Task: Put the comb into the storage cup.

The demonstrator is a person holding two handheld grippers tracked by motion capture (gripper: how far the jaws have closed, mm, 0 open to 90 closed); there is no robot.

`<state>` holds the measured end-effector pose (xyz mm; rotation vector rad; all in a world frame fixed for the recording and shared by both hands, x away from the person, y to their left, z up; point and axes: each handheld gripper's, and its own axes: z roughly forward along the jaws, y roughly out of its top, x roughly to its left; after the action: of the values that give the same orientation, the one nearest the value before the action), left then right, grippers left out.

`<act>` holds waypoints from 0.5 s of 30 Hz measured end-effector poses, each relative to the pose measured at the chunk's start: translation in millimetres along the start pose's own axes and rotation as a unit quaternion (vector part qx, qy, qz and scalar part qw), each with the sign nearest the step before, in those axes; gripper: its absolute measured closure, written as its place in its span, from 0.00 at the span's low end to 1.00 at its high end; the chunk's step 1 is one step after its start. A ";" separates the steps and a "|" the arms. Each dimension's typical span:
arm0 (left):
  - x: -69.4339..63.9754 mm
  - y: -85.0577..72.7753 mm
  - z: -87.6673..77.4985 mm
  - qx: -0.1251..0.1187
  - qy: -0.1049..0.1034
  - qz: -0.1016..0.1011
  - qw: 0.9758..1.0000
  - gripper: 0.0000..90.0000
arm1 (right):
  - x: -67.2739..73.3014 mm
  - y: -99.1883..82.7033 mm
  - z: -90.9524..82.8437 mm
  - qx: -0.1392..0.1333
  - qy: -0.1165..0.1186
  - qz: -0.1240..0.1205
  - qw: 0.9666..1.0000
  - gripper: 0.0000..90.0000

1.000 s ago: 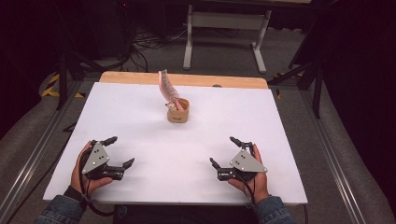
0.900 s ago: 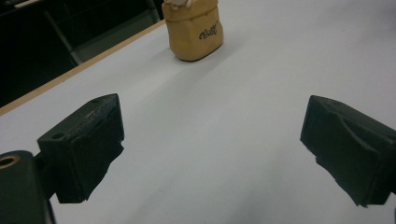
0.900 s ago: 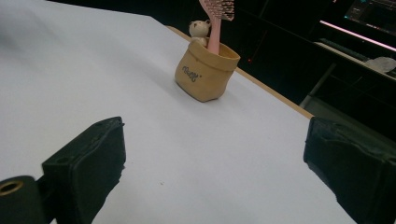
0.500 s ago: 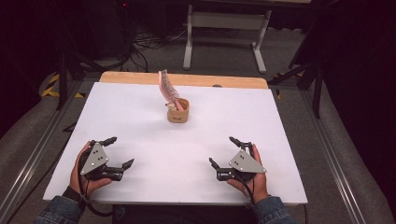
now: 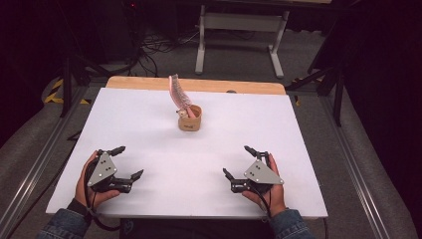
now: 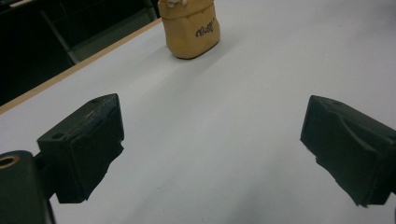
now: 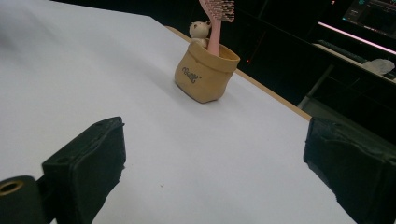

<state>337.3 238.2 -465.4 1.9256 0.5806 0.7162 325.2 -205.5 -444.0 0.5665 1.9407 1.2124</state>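
A small tan pouch (image 5: pixel 190 118) stands upright toward the back middle of the white table (image 5: pixel 149 134), with a pink hairbrush (image 5: pixel 177 93) leaning out of it to the left. The pouch (image 6: pixel 190 28) has dark lettering on its side. In the right gripper view the pouch (image 7: pixel 205 71) also holds a tiny bear figure (image 7: pixel 199 30) beside the brush handle (image 7: pixel 215 32). My left gripper (image 5: pixel 127 163) rests near the front left, open and holding nothing. My right gripper (image 5: pixel 239 161) rests near the front right, also open and holding nothing. Both are well short of the pouch.
A wooden strip (image 5: pixel 199 84) runs along the table's far edge. Beyond it stand a grey metal frame (image 5: pixel 239 35) and cables on a dark floor. Metal rails (image 5: pixel 40 159) flank the table.
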 end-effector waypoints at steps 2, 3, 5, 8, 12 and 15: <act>-0.1 0.1 0.3 0.001 0.000 0.001 1.000 0.08 | -0.2 -0.1 0.0 0.000 0.000 0.000 1.000 0.07; -0.1 0.2 0.4 0.001 0.000 0.002 1.000 0.08 | -0.5 -0.4 0.0 0.000 0.000 0.000 1.000 0.07; -0.1 0.2 0.8 0.002 -0.001 0.002 1.000 0.08 | -0.7 -0.6 0.0 0.001 0.000 0.000 1.000 0.07; -0.3 0.4 1.3 0.002 -0.002 0.002 1.000 0.08 | -0.8 -0.7 0.0 0.000 0.000 0.000 1.000 0.07; -0.4 0.6 2.1 0.003 -0.003 0.004 1.000 0.08 | -1.1 -1.0 0.0 0.001 0.000 0.000 1.000 0.07; -0.7 1.1 2.7 0.004 -0.005 0.005 1.000 0.08 | -1.1 -1.4 -0.1 0.001 0.000 0.001 1.000 0.07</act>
<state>338.8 235.6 -465.5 1.9394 0.5677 0.7114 325.8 -207.0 -444.8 0.5701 1.9423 1.2115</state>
